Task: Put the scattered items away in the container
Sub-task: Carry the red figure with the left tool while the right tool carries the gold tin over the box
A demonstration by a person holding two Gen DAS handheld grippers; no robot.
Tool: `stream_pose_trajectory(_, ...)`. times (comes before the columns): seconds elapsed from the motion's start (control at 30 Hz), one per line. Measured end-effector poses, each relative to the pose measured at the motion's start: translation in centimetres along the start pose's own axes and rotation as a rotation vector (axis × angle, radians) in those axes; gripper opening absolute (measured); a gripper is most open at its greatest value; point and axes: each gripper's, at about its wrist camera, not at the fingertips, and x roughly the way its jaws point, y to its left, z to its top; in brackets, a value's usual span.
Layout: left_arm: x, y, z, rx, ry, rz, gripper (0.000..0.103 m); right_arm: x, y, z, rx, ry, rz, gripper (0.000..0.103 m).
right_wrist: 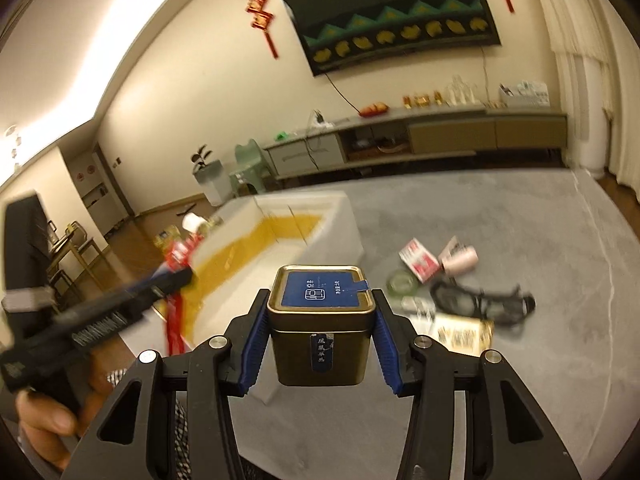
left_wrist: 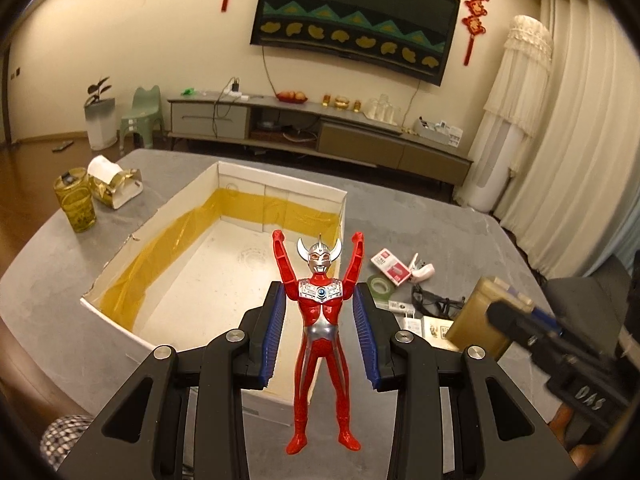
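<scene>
My left gripper (left_wrist: 319,332) is shut on a red and silver hero figure (left_wrist: 320,320) and holds it upright above the near edge of the open white box (left_wrist: 280,194) lined with yellow film. My right gripper (right_wrist: 320,320) is shut on a square gold tea tin (right_wrist: 320,332) with a blue label, held above the grey table right of the box (right_wrist: 336,216). The tin also shows in the left wrist view (left_wrist: 480,324). The left gripper with the figure (right_wrist: 176,280) appears blurred at the left of the right wrist view.
Scattered on the table right of the box lie a red and white pack (left_wrist: 390,266), a tape roll (left_wrist: 380,286), black glasses (right_wrist: 480,302), a pink clip (right_wrist: 460,260) and small cards (right_wrist: 460,334). A green patterned glass (left_wrist: 76,204) and a gold-wrapped box (left_wrist: 114,186) stand at far left.
</scene>
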Motion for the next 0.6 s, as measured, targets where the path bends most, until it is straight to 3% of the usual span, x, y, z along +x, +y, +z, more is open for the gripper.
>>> stream_pose_trajectory(0.3,1.0,1.9,4.8,-0.013,0.045,-0.061,0.036,1.4,3.7,7.4,-0.112,-0.01,0.064,0.05)
stream_pose_trajectory(0.43,2.0,2.2,8.0,0.044,0.034,-0.031,0.036,2.1,5.6,11.4,-0.166,0.01,0.101,0.05)
stream_pose_trajectory(0.6,3.2,4.5,8.3,-0.003,-0.001,-0.027,0.036,2.8,7.4,14.0,-0.199,0.017,0.167,0.049)
